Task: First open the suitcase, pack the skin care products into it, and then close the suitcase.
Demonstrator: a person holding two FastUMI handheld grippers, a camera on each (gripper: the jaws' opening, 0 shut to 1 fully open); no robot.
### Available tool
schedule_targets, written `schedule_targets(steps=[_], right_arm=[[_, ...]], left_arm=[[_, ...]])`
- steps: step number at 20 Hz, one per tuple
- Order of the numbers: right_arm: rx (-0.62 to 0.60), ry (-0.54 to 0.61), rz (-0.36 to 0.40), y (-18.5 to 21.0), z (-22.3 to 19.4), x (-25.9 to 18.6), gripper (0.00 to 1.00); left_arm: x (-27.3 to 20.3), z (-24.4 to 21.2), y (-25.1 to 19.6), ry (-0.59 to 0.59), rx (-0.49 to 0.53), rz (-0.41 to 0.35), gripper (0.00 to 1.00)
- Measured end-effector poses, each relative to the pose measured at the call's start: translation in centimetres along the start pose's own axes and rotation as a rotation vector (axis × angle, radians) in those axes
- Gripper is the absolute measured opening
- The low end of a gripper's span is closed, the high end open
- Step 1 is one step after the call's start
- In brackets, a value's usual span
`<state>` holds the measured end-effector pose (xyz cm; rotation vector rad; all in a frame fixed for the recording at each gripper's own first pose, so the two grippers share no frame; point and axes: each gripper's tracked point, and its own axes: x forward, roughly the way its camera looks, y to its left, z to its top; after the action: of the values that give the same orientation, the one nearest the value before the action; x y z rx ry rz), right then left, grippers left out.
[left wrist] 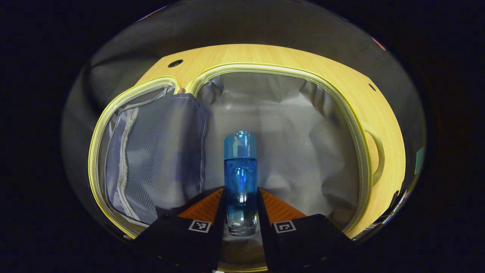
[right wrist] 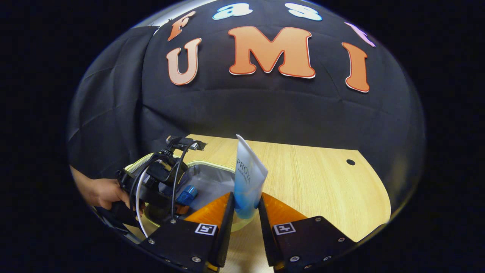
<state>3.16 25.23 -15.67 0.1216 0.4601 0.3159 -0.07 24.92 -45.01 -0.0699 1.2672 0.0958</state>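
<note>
Blue bottle (left wrist: pixel 240 178) clamped in left tongs (left wrist: pixel 241 212), held over the open suitcase (left wrist: pixel 352 125), above its grey lining. Mesh pocket (left wrist: pixel 140 159) at left of the case. Right tongs (right wrist: pixel 245 212) clamped on a white-blue tube (right wrist: pixel 248 178), upright over the wooden surface (right wrist: pixel 322 182), right of the suitcase. Hand (right wrist: pixel 100 191) holds the left tongs at near left.

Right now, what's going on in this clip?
A person is packing skin care products into an open suitcase lying on a wooden table. The left gripper is shut on a blue bottle, held over the suitcase's grey lining. The right gripper is shut on a white and blue tube, held upright above the table beside the suitcase. Neither product has been released yet.
</note>
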Motion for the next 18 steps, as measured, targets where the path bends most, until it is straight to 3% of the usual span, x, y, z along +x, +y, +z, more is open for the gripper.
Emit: schedule_targets(steps=[2,3,5,11,15,17,18], right_arm=[[-0.004,0.014,0.011,0.2,-0.3,0.3,0.4],[-0.005,0.021,0.016,0.3,-0.4,0.6,0.4],[-0.006,0.044,0.037,0.9,-0.9,1.3,0.4],[0.036,0.139,0.141,4.7,-2.6,3.2,0.4],[0.07,0.217,0.194,7.7,-4.4,4.8,0.4],[0.082,0.266,0.205,8.8,-5.5,5.5,0.4],[0.095,0.299,0.203,9.0,-6.1,5.9,0.4]], left_arm=[[-0.3,0.2,-1.0,-0.023,-0.007,-0.07,0.48],[-1.0,0.1,-1.4,-0.038,-0.009,-0.094,0.6],[-2.5,0.3,-1.4,-0.087,-0.015,-0.127,0.74],[-9.7,0.8,1.4,-0.303,-0.108,-0.208,0.9],[-14.0,2.0,7.4,-0.433,-0.2,-0.156,0.95],[-16.1,2.3,10.8,-0.475,-0.246,-0.113,0.91],[-17.1,2.1,12.4,-0.486,-0.261,-0.087,0.95]])
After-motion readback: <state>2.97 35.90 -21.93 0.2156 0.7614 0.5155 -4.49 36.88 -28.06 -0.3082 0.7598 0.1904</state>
